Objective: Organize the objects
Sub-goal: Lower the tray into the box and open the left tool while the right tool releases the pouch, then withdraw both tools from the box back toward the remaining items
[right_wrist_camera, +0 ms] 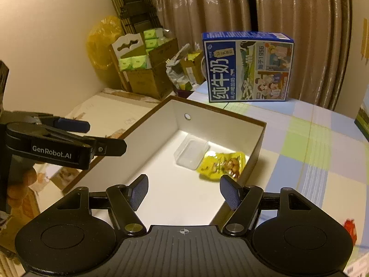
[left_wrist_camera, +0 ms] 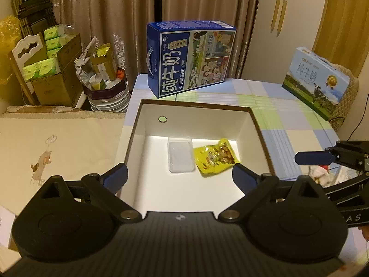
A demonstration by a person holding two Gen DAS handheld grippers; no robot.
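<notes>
Brown curtains [left_wrist_camera: 184,4] hang behind a checked tablecloth [left_wrist_camera: 288,115].

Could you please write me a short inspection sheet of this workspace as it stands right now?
Surface: table under a pastel checked cloth.
Job's things: open white box holds a clear plastic container and a yellow snack packet, side by side on its floor.
Clutter: blue milk carton upright behind the box; light blue milk carton at the table's far right edge.
Grippers: left gripper and right gripper both open, empty, above the box.
Cables: a thin dark cable beyond the table's right edge.
Surroundings: curtains, cardboard boxes of tissue packs.
</notes>
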